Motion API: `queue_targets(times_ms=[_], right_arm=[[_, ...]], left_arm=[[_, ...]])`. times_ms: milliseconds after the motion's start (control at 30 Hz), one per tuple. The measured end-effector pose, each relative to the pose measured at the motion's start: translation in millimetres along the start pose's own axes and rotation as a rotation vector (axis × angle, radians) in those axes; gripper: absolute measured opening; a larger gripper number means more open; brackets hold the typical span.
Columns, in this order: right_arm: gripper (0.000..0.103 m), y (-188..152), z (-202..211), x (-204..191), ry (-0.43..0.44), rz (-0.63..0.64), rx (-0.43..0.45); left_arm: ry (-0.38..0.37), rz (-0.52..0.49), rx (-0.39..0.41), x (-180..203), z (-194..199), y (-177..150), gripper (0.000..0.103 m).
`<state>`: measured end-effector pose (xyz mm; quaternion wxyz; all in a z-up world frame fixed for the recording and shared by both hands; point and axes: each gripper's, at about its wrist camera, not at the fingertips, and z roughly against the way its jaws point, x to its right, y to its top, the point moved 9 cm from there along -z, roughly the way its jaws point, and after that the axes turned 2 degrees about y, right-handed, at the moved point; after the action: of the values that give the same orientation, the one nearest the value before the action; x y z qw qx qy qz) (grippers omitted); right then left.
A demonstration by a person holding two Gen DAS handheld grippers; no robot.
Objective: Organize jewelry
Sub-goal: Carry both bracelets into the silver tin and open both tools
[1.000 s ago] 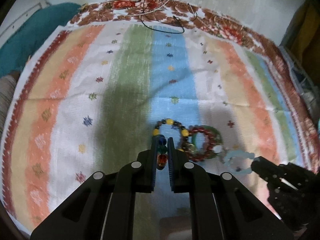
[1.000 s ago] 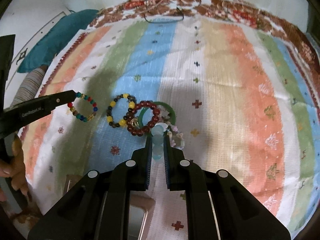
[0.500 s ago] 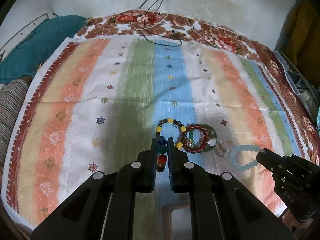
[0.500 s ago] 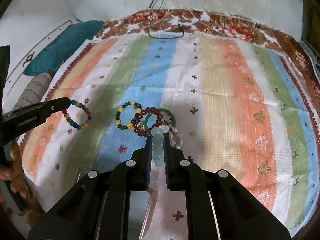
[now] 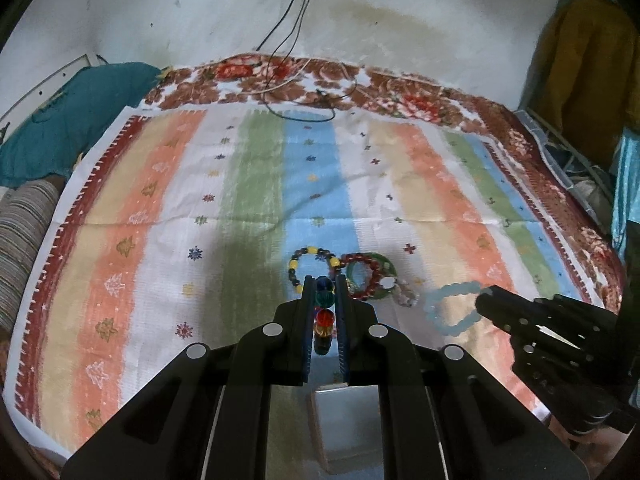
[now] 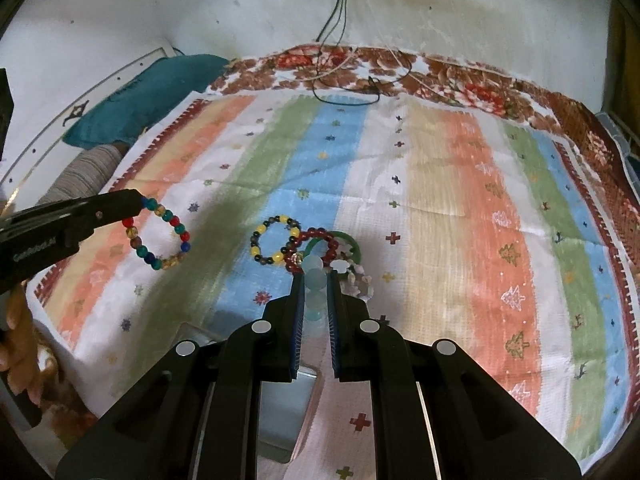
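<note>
Change: both tongs are seen higher above the striped cloth than a second ago; more wall and the sockets now show, and each bracelet has been carried up with them.
Left tongs: closed narrowly on the multicoloured bead bracelet, which hangs clear of the cloth.
Right tongs: closed narrowly on the pale blue bead bracelet, also lifted.
Orientation: each held loop hangs out beyond the tong tips, its plane facing the other camera; in its own wrist view it is seen edge-on, as a line of beads between the jaws.
Remaining jewelry: a dark-and-yellow bead bracelet, a red bead bracelet over a green bangle, and a pale shell piece lie clustered on the blue and white stripes.
Open room: the cloth is bare beyond the cluster up to the floral border; cables lie at the far edge.
Near edge: a pale flat box sits below the tongs.
</note>
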<state>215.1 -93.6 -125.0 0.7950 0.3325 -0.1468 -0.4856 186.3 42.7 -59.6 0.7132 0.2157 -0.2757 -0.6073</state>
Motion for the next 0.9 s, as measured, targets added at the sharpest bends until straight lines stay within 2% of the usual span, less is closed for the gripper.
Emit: queue_targets(times_ms=[433, 900], right_arm=[[0.012, -14, 31, -17, 0.043, 0.029, 0.036], [0.012, -36, 43, -37, 0.106, 0.051, 0.018]], left_arm=[[-0.060, -0.035, 0.057, 18, 39, -22, 0.009], [-0.103, -0.065, 0.048, 29, 52, -44, 0.009]])
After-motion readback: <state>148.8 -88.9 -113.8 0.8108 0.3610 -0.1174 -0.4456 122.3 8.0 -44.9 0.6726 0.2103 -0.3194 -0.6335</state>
